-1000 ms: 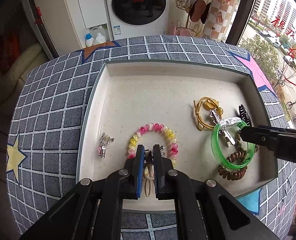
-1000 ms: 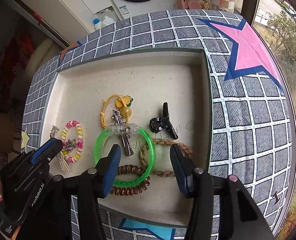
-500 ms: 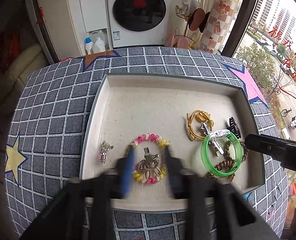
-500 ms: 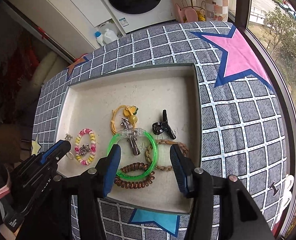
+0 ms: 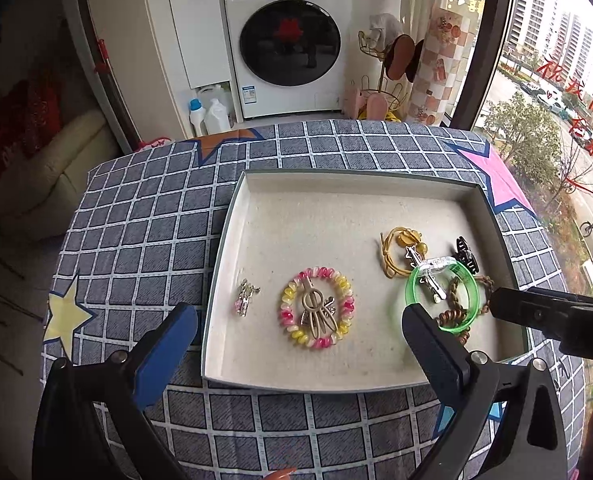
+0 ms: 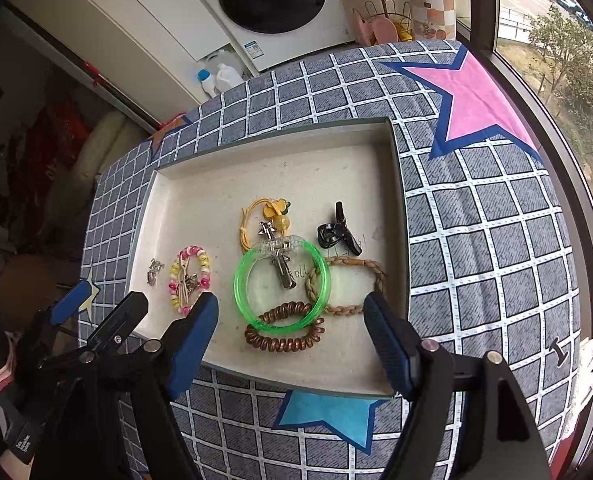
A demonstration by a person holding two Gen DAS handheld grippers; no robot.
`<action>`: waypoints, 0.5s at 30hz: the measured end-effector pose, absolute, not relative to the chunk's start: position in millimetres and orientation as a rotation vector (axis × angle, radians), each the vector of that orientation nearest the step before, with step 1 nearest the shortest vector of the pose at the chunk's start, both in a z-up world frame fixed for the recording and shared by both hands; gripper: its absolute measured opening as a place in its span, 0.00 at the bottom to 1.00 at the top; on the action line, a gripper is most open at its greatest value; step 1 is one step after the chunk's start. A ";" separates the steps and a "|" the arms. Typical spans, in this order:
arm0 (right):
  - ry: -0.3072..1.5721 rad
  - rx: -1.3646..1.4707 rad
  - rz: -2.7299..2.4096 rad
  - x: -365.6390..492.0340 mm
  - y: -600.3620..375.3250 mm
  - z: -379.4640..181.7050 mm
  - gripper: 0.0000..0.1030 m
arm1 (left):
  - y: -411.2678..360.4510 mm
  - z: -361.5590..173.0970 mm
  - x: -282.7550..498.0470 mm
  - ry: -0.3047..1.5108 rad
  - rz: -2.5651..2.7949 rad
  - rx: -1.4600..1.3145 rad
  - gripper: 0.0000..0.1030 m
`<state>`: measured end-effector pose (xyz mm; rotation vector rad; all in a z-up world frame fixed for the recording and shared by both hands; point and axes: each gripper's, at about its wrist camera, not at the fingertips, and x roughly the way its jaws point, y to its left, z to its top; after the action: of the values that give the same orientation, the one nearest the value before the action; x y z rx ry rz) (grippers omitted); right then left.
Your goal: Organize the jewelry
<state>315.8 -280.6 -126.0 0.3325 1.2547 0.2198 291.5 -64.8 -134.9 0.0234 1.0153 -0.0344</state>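
- the left gripper [image 5: 298,334] has just been opening and its jaws now stand wide apart with nothing clamped; the beige hair clip [image 5: 316,312] it seems to have set down lies free below the gap, inside the ring of the pink-and-yellow beaded bracelet [image 5: 316,307].
- that bracelet sits at about 7 o'clock in the shallow tray [image 5: 336,184], with a small silver-and-pink charm [image 5: 245,295] just beside it toward 9 o'clock; nesting the clip in the bracelet looks like a way to keep the left group compact.
- the right gripper [image 6: 290,330] has also just been opening; its jaws are apart, empty, and hang over the near edge of the tray above the cluster at 5 o'clock.
- under it the green bangle [image 6: 282,286] overlaps a brown coil hair tie [image 6: 284,334] and a braided tan bracelet [image 6: 346,286], with a silver clip [image 6: 282,264] lying across the bangle's top.
- at about 3 o'clock a yellow cord tie [image 6: 262,216] and a black claw clip [image 6: 336,232] lie apart from each other, just beyond the bangle.
- the overlapping pile is likely next to be sorted; the wider jaws would suit the bangle.
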 end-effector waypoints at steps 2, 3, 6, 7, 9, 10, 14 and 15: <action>1.260 0.331 0.222 306.4 -278.1 -125.4 0.77 | -58.8 -133.7 282.6 1.014 -0.026 0.010 1.00; 1.260 0.327 0.222 301.2 -276.6 -124.5 0.78 | -57.0 -130.6 276.9 1.012 -0.021 0.006 1.00; 1.252 0.298 0.221 282.6 -271.0 -119.9 0.79 | -57.4 -123.1 256.8 1.011 -0.007 0.008 1.00; 1.249 0.290 0.218 275.8 -269.3 -118.1 0.80 | -56.3 -121.3 250.4 1.012 -0.005 0.013 1.00; 1.239 0.283 0.211 263.2 -268.0 -115.3 0.81 | -50.1 -116.6 237.0 1.013 -0.003 0.025 1.00; 1.235 0.277 0.205 256.7 -266.6 -113.6 0.84 | -47.5 -114.4 229.8 1.013 -0.002 0.027 1.00; 1.206 0.244 0.178 228.9 -262.1 -105.4 0.85 | -38.7 -103.9 199.9 1.015 0.003 0.017 1.00; 1.194 0.237 0.174 221.8 -260.9 -103.3 0.85 | -36.2 -101.5 193.1 1.011 0.007 0.013 1.00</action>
<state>221.8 -260.9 -103.3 0.2370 1.1943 0.1745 193.1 -36.2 -101.5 0.0128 1.0114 0.0065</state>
